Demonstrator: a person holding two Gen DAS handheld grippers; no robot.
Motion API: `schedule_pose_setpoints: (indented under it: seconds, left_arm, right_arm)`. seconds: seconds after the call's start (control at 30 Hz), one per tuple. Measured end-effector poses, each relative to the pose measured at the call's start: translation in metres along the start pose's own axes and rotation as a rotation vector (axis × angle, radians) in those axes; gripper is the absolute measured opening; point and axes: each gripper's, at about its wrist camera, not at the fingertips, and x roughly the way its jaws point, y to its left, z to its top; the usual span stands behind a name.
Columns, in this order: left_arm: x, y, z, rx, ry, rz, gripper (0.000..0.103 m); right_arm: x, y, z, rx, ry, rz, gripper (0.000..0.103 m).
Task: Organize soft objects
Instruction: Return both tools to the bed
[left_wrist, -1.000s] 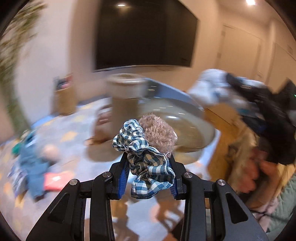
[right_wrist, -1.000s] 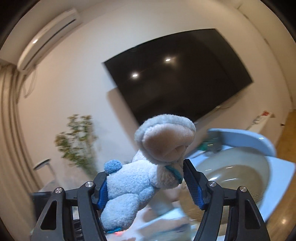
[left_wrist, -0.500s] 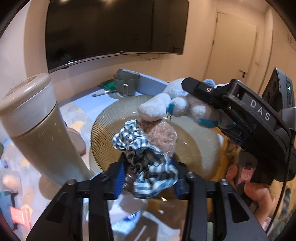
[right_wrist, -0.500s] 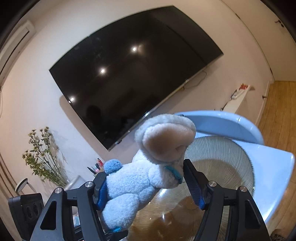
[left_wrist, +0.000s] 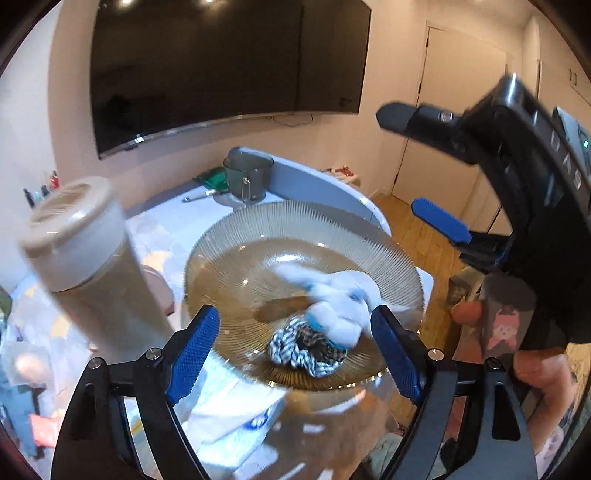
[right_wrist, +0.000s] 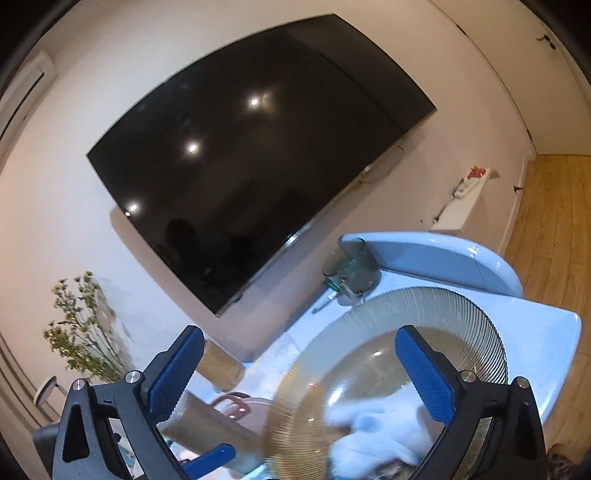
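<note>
Nearest the left gripper (left_wrist: 295, 347), jaws just opened and apart, the checked scrunchie (left_wrist: 303, 349) lies in the ribbed glass bowl (left_wrist: 295, 225) half under the blurred plush toy (left_wrist: 340, 302), the right gripper (right_wrist: 299, 373) likewise just opened above; the right view hides the scrunchie.

A ribbed amber glass bowl (left_wrist: 303, 225) gleams on a glossy pale-blue desk (right_wrist: 546, 332), holding a fluffy white-and-blue plush toy (left_wrist: 343, 299) and a woven checked cloth scrunchie (left_wrist: 299, 350). Matt black plastic frames the left hand-held gripper (left_wrist: 295, 343) and right hand-held gripper (right_wrist: 299, 373), their blue pads (left_wrist: 192, 343) finely textured, with shiny metal screws. Beside them stand a smooth beige tumbler (left_wrist: 85, 254) and a smoky glass mug (left_wrist: 247, 177); the floor (right_wrist: 554, 221) is polished wood.
</note>
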Motion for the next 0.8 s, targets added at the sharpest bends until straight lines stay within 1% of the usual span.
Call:
schedule_pose_setpoints:
  seconds: [0.13,0.23,0.27,0.3,0.37,0.43,0.47,0.53,0.57,0.63,0.7,0.73,0.8]
  left_arm:
    - [-0.041,0.018,-0.01,-0.045,-0.032,0.023,0.083]
    - [-0.07,0.044,-0.018,-0.092,-0.048,0.065,0.083]
    - [-0.082,0.054,-0.022,-0.11,-0.056,0.085,0.084]
    - [-0.096,0.069,-0.027,-0.135,-0.068,0.114,0.087]
    - [-0.115,0.097,-0.036,-0.175,-0.086,0.171,0.092]
    - [-0.136,0.134,-0.048,-0.215,-0.095,0.258,0.092]
    - [-0.146,0.158,-0.056,-0.239,-0.092,0.317,0.092]
    - [-0.159,0.202,-0.069,-0.292,-0.071,0.41,0.093]
    - [-0.162,0.219,-0.074,-0.315,-0.058,0.439,0.094]
    - [-0.171,0.267,-0.093,-0.402,-0.025,0.508,0.094]
    - [-0.176,0.314,-0.113,-0.497,-0.009,0.553,0.093]
    - [-0.173,0.33,-0.12,-0.527,0.011,0.564,0.093]
    - [-0.164,0.36,-0.136,-0.572,0.075,0.552,0.093]
  right_arm:
    - [-0.022,0.046,-0.001,-0.074,-0.021,0.014,0.103]
    - [-0.04,0.095,-0.01,-0.16,-0.039,0.064,0.103]
    - [-0.044,0.111,-0.014,-0.185,-0.043,0.075,0.103]
    - [-0.047,0.126,-0.02,-0.205,-0.044,0.087,0.103]
    - [-0.05,0.158,-0.036,-0.247,-0.033,0.139,0.103]
    - [-0.049,0.185,-0.055,-0.284,-0.007,0.198,0.103]
    - [-0.045,0.199,-0.069,-0.306,0.015,0.226,0.103]
    - [-0.036,0.221,-0.095,-0.343,0.07,0.268,0.103]
    - [-0.027,0.232,-0.112,-0.366,0.108,0.292,0.103]
    - [-0.008,0.248,-0.143,-0.405,0.187,0.305,0.103]
    - [0.015,0.258,-0.177,-0.439,0.274,0.296,0.103]
    - [0.027,0.261,-0.194,-0.452,0.315,0.298,0.103]
    - [0.053,0.266,-0.227,-0.489,0.394,0.279,0.103]
